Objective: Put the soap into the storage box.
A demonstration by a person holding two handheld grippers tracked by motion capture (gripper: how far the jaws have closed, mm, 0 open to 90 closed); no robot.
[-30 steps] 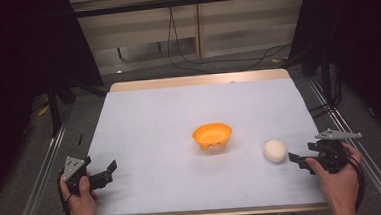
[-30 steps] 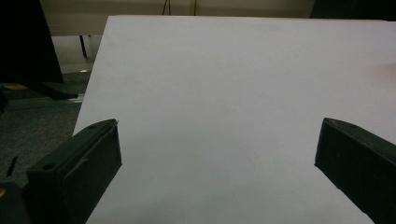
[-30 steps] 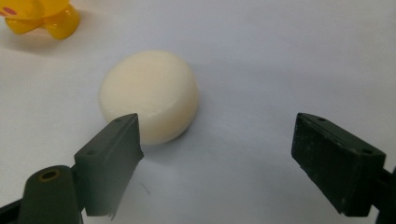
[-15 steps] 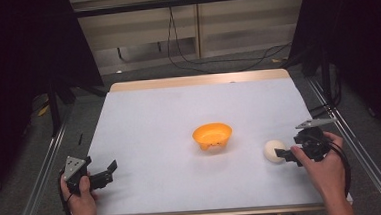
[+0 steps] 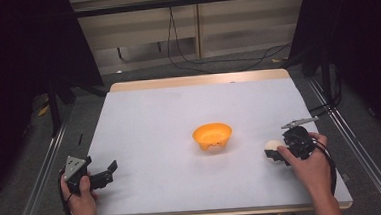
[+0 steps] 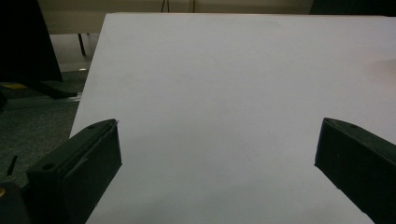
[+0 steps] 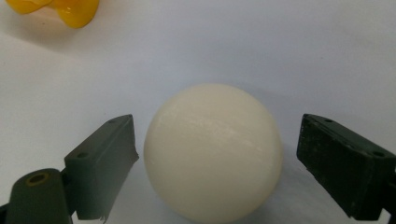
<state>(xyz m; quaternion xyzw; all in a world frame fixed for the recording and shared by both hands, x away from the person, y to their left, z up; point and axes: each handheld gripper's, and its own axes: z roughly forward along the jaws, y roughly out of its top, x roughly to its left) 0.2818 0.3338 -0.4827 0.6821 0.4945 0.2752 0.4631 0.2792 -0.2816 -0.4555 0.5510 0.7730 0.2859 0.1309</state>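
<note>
Right gripper view puts your right gripper (image 7: 212,163) wide open around the ball (image 7: 212,151), apparently untouched; gripping and lifting remain. Bowl (image 5: 211,135) sits left; left gripper (image 6: 217,154) gapes empty.

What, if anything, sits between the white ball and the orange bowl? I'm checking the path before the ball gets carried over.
Nothing visible. In the high view, bare white table lies between the white ball and the orange bowl. The right tongs stand open around the ball, a jaw on each side.
</note>
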